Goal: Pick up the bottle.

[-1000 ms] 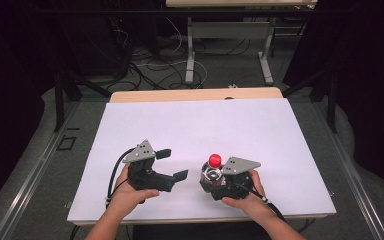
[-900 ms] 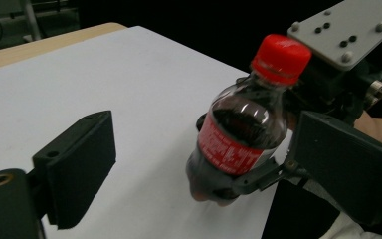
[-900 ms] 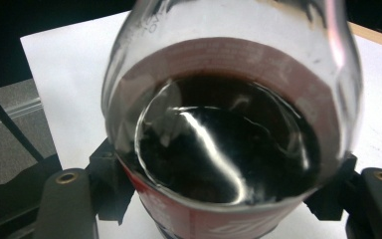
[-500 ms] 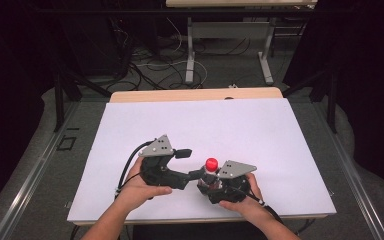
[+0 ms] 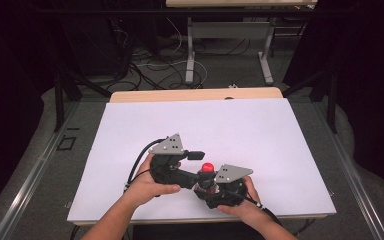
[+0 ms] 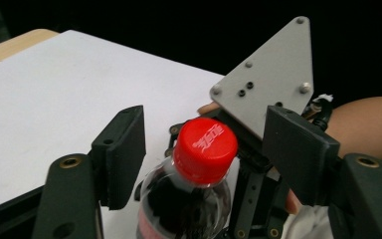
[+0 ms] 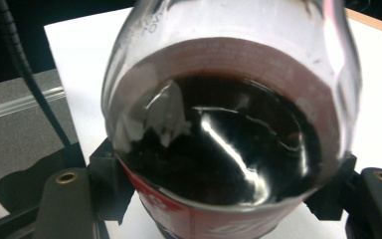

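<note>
Right hand-held gripper [image 7: 219, 199] clamps the slippery, part-full cola bottle [image 7: 229, 129]; left hand-held gripper [image 6: 206, 149], jaws closing, half-wide about its ridged red cap [image 6: 205, 149], the best hold

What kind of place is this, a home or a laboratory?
Probably a laboratory or recording room: a white sheet covers the work table, loose cables lie on the floor behind it, and dark curtains surround the area.

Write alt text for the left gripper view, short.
A red bottle cap on a clear bottle of dark drink sits between the left gripper's two black jaws, which have just been closing but do not yet touch it. Behind it are the right gripper's grey plate, a forearm and the white table top.
</note>
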A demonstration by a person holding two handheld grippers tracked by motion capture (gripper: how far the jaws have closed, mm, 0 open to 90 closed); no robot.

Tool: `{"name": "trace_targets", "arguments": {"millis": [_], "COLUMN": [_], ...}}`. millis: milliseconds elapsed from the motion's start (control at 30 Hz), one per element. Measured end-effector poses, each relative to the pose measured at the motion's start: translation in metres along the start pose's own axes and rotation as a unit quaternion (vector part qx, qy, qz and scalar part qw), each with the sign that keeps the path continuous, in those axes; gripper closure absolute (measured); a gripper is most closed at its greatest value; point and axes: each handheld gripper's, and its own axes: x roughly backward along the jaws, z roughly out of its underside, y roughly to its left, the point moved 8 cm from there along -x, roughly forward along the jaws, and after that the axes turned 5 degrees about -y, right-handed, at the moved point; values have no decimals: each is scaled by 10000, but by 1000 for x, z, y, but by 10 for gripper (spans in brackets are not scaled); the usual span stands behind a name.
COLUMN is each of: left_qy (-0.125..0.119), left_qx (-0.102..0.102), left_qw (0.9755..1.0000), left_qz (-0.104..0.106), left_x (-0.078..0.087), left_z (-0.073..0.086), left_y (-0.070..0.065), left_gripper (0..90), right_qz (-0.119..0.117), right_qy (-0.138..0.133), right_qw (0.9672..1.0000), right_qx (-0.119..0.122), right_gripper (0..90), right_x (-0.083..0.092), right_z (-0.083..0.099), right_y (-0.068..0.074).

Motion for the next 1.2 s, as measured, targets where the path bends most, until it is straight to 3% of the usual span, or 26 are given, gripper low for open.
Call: {"name": "trace_targets", "arguments": {"millis": [267, 567, 700, 967, 1067, 1100, 1133, 1167, 1200], "left_qy": [118, 309, 328, 320, 272, 242, 242, 235, 235], "left_qx": [12, -81, -142, -180, -129, -129, -129, -130, -130], "left_qw": [9998, 9990, 9988, 9993, 9995, 9994, 9994, 9990, 9990], "left_qz": [189, 328, 349, 115, -48, -202, -202, -363, -363], "left_x": [-3, -6, -5, -5, -5, -6, -6, -6, -6], "left_z": [-1, 4, 5, 6, 5, 5, 5, 5, 5], "left_y": [-2, -5, -6, -6, -6, -6, -6, -7, -7], "left_gripper": [426, 592, 602, 611, 613, 613, 614, 615, 615], "right_qz": [-115, -214, -267, -321, -236, -211, -185, -178, -155], "right_qy": [-68, -85, -86, -30, -106, -111, -109, -109, -108], "right_qw": [9999, 9997, 9996, 9995, 9996, 9997, 9997, 9997, 9998], "right_qx": [53, 57, 48, -22, -88, -85, -95, -91, -95], "right_gripper": [283, 284, 284, 285, 285, 286, 286, 286, 286], "right_x": [-1, -1, -1, -2, -2, -2, -2, -2, -2], "right_z": [-3, -3, -3, -2, -3, -3, -3, -3, -3], "right_y": [7, 12, 15, 15, 14, 13, 13, 12, 12]}}
